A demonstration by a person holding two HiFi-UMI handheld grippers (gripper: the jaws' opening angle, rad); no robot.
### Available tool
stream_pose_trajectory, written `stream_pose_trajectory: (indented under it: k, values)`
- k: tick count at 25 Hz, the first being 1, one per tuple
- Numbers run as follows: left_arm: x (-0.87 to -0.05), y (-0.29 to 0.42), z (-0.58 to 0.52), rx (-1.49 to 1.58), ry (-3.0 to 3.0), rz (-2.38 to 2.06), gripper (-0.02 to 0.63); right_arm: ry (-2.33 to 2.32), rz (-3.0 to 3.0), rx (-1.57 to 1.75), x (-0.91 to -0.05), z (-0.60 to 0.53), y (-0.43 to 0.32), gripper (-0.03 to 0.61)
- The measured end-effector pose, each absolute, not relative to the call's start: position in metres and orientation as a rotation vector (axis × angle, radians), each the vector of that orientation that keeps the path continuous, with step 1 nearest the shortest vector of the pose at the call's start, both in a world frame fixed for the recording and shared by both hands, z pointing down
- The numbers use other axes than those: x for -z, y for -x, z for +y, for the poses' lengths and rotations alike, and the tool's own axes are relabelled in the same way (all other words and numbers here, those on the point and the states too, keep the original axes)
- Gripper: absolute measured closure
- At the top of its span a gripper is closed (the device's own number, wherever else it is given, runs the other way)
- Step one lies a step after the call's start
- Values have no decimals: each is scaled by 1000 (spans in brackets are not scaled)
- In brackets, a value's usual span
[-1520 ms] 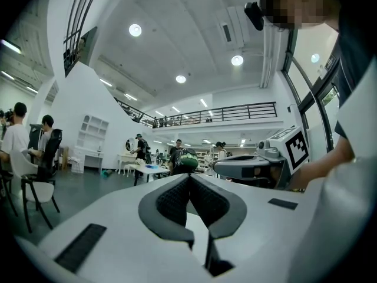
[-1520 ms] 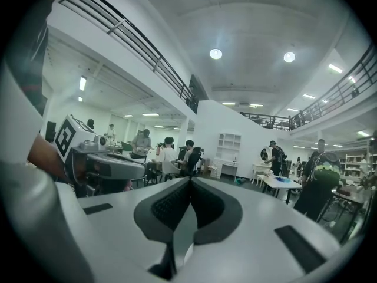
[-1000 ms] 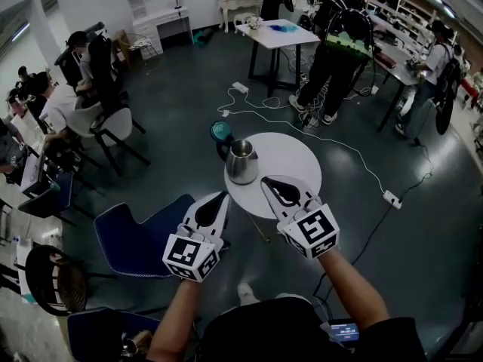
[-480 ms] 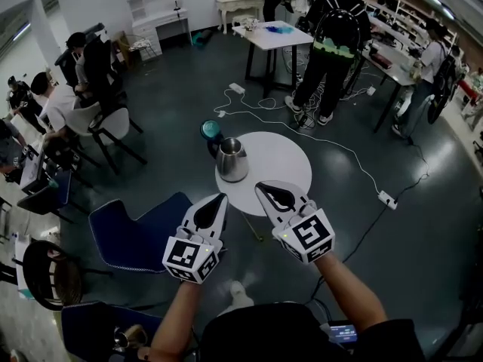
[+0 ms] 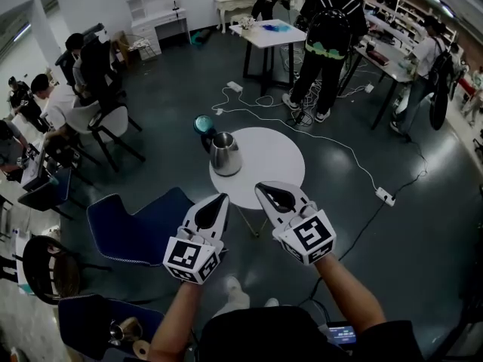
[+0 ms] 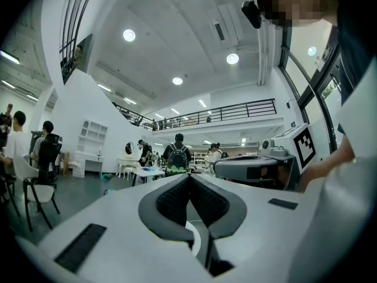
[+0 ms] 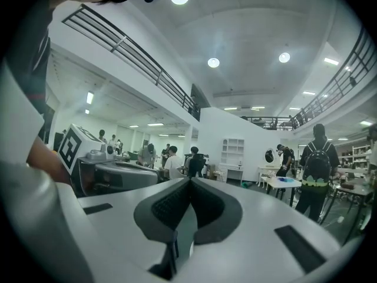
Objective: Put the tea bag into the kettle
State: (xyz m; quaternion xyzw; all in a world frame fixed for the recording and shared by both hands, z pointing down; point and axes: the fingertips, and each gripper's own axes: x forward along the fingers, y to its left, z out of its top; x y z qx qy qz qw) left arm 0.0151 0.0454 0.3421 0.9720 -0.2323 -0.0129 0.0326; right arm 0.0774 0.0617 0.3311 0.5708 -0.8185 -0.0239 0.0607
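Note:
A steel kettle [image 5: 225, 154] stands upright near the left edge of a round white table [image 5: 268, 164]; a teal round object [image 5: 204, 124] sits just behind it, off the rim. I see no tea bag in any view. Both grippers are held in the air in front of the table, well short of the kettle. My left gripper [image 5: 222, 197] is shut with nothing between its pads, and its own view shows the jaws [image 6: 188, 178] closed against the room. My right gripper [image 5: 261, 188] is likewise shut and empty, with its jaws [image 7: 189, 181] meeting at the tip.
A blue chair [image 5: 136, 228] stands left of the table. A white cable and power strip [image 5: 384, 196] lie on the dark floor at right. People sit at the left; a person with a backpack [image 5: 326, 32] stands by a far white table [image 5: 273, 33].
The table and kettle have slid up and left in the head view and look slightly farther off. Both grippers stay shut at nearly the same place in frame.

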Motion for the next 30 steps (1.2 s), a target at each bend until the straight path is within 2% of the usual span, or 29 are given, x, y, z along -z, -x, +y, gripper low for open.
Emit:
stream_pose_trajectory:
  k: [23, 30]
  values:
    - [-355, -41, 169, 17, -3012, -731, 598, -1719, -2523, 108, -336, 178, -98, 560]
    - [-350, -28, 184, 18, -3001, -712, 598, -1737, -2516, 98, -329, 191, -88, 560]
